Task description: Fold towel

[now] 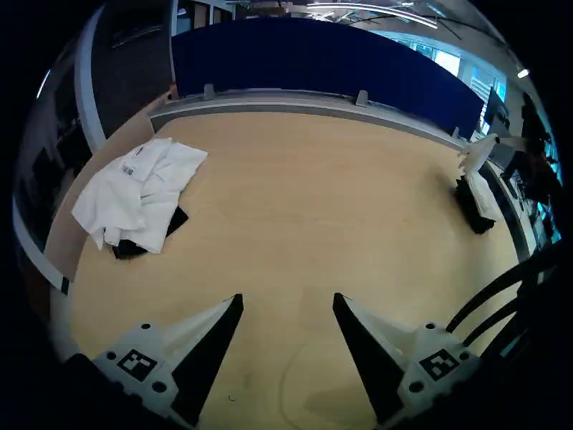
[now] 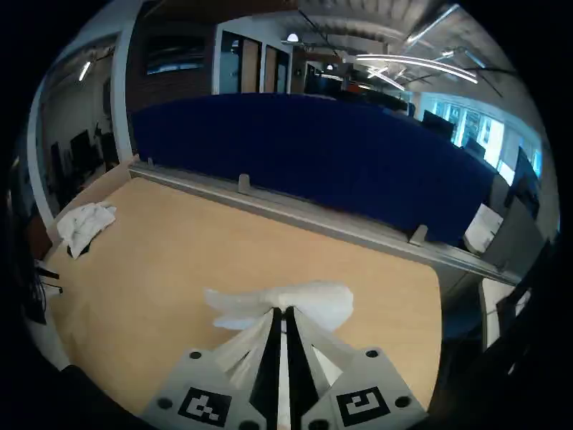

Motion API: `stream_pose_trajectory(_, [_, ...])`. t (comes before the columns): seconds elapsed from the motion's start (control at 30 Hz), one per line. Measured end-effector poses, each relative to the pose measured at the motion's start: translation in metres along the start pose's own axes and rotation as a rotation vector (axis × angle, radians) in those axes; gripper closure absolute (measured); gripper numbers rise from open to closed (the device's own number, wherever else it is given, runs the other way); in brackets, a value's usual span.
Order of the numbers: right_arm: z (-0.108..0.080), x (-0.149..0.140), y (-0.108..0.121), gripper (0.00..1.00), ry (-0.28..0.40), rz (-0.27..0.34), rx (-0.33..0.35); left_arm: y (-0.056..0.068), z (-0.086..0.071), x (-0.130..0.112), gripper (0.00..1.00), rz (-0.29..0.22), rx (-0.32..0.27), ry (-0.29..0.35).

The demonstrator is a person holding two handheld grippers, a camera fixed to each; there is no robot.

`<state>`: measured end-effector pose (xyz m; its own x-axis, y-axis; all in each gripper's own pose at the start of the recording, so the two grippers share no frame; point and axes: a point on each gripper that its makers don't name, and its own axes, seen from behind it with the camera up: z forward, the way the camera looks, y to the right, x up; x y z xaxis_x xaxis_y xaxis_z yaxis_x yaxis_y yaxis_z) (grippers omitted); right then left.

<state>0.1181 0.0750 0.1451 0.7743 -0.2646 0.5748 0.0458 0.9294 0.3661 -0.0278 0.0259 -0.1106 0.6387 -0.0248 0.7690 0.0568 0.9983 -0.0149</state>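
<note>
Towel [image 2: 304, 295]: white, bunching into a wad right at the tips of the right gripper [image 2: 285, 309] and spreading a little to either side of them. The fingers are pressing together on a fold of it, with no gap showing between them. Cannot tell whether the wad is resting on the table [image 2: 165, 244] or hanging just above it.

Left gripper [image 1: 287, 297]: the fingers are standing wide apart and gripping nothing, with bare wood between and ahead of them. Far ahead and to their left, a pile of white cloth [image 1: 140, 190] is lying over something dark. Far to their right a small white shape is showing, too small to identify.

Beyond the right fingertips a blue divider [image 2: 322, 158] is running along the back of the table.

Risks, as judged:
- The pinch seems to be sitting on a crumpled part, not a clear corner. Lifting from there would likely be giving a rope of cloth, so any fold would be landing crooked.
- The open gripper is hovering well apart from the towel, so nothing is tensioning a second corner.
- The hold is at the very fingertips, so a quick pull could be slipping the cloth free.
- The table edge is lying to the right of the fingers, so dragging that way could be sending the towel over it.
</note>
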Motion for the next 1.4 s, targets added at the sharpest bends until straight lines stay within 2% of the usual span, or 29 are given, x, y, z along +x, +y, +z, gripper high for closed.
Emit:
stream_pose_trajectory(0.37, [-0.037,-0.058,0.002,0.96,-0.034,0.061,-0.002,0.009,-0.005,0.002,0.07,0.022,-0.017,0.003])
stream_pose_trajectory(0.6, [-0.046,-0.104,0.011,0.96,-0.094,0.106,-0.041,0.013,-0.008,-0.001,0.07,0.033,-0.022,0.002])
stream_pose_trajectory(0.87, [-0.039,-0.171,0.026,0.96,-0.201,0.204,-0.110,0.009,-0.007,-0.003,0.07,0.039,-0.017,-0.003])
stream_pose_trajectory(1.0, [-0.033,-0.196,0.031,0.96,-0.249,0.249,-0.140,0.008,-0.007,-0.003,0.07,0.043,-0.013,-0.005])
stream_pose_trajectory(1.2, [-0.018,-0.212,0.038,0.96,-0.290,0.287,-0.177,0.007,-0.004,-0.002,0.07,0.049,-0.010,-0.007])
stream_pose_trajectory(1.4, [-0.004,-0.224,0.047,0.96,-0.330,0.293,-0.213,0.008,0.001,-0.002,0.07,0.049,-0.009,-0.010])
